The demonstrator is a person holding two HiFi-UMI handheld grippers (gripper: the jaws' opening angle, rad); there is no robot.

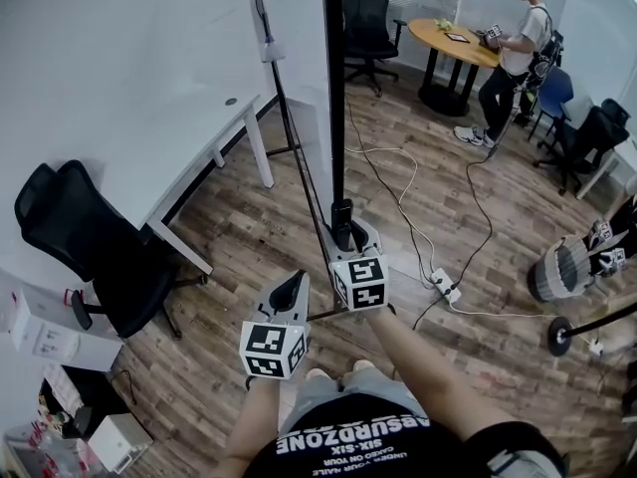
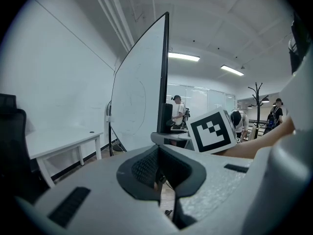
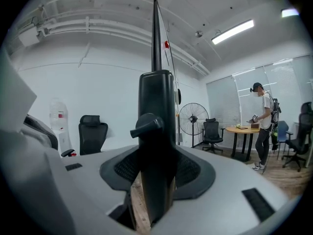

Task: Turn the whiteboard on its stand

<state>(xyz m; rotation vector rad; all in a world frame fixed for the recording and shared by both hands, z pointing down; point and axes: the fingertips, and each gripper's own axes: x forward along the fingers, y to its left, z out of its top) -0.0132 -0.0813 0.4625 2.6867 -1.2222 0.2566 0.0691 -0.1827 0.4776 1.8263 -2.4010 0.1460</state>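
Note:
The whiteboard stands edge-on ahead of me in its black frame; its white face fills the middle of the left gripper view. My right gripper is shut on the stand's black post bracket, which carries a small knob and sits between the pads. The board's thin edge rises above it. My left gripper hangs lower and to the left, apart from the stand, its jaws together with nothing between them.
A white desk and a black office chair stand at the left. A power strip and cables lie on the wooden floor to the right. A person stands at a round table far back.

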